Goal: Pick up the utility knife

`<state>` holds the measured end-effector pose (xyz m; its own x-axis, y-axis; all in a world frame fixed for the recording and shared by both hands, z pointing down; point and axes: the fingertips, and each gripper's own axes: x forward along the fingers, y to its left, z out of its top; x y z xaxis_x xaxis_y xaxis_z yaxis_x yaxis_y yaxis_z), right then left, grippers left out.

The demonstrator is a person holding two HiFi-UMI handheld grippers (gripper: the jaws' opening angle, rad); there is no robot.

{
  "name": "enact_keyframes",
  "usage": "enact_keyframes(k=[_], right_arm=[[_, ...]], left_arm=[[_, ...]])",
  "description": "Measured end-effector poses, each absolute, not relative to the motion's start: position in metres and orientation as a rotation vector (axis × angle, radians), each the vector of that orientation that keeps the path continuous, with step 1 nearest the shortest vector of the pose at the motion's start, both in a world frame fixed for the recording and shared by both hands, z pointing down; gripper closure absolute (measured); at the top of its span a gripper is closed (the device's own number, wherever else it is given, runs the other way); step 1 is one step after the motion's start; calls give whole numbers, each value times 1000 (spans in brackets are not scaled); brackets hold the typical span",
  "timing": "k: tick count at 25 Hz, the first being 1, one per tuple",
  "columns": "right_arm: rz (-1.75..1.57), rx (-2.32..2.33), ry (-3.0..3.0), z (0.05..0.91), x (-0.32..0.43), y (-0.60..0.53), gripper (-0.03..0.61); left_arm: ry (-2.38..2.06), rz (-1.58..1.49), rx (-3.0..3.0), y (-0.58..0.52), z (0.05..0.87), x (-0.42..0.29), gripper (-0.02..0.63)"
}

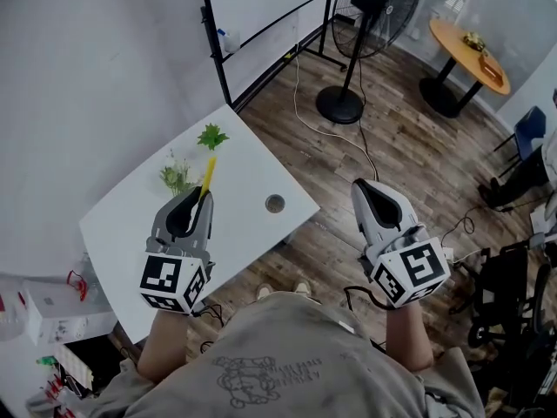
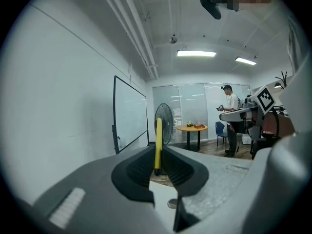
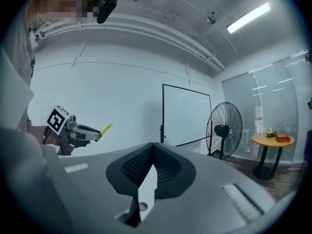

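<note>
The yellow utility knife [image 1: 207,175] sticks out forward from my left gripper [image 1: 201,195], which is shut on its near end above the white table [image 1: 130,225]. In the left gripper view the knife [image 2: 158,135] stands up between the closed black pads of that gripper [image 2: 159,152]. My right gripper [image 1: 359,185] hangs off the table's right side over the wooden floor, shut with nothing in it. Its pads meet at the tip in the right gripper view [image 3: 153,145], where the left gripper [image 3: 73,132] and the knife tip [image 3: 106,128] also show.
Two green plant sprigs [image 1: 211,136] [image 1: 177,178] and a small round disc [image 1: 275,203] lie on the table. A standing fan [image 1: 357,24], a whiteboard frame [image 1: 218,50] and a round wooden table [image 1: 470,46] stand beyond. A person [image 2: 231,116] stands far off.
</note>
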<state>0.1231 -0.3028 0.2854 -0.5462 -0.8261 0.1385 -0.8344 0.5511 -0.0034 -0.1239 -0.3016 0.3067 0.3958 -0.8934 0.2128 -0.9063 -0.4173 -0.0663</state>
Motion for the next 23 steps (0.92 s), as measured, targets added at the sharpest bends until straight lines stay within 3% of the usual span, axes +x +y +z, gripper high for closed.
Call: enact_keyframes(k=[23], right_arm=[[146,1441,-2619,300,118,-308,551]], left_arm=[[-1638,348,2580,-299,308,-130,564]])
